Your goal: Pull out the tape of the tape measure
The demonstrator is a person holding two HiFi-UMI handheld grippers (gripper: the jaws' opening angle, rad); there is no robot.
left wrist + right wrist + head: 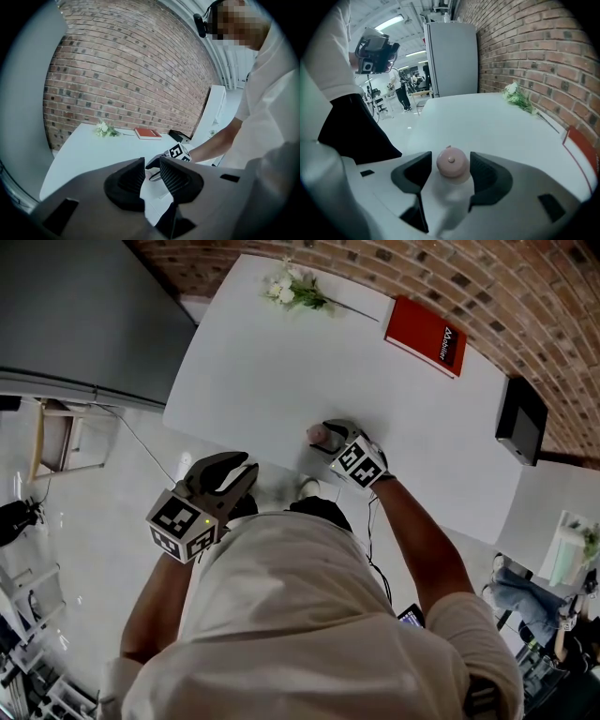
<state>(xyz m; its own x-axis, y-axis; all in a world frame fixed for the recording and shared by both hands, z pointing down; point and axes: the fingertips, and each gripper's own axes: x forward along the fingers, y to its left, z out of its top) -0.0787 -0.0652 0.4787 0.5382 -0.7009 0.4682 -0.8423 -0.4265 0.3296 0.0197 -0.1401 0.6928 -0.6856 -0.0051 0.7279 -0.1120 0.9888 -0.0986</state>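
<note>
Though the head view half hides the pink tape measure (317, 435) at the table's (281, 362) near edge, I see it ungripped between the right gripper's (451, 161) wide jaws; left gripper (152, 165) slightly open, empty.

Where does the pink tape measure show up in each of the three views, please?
Head view: the pink tape measure at the table's near edge, centre.
Left gripper view: not discernible.
Right gripper view: lower centre, between the open jaws of the right gripper.
Shared landmark: the flowers at the table's far end.
</note>
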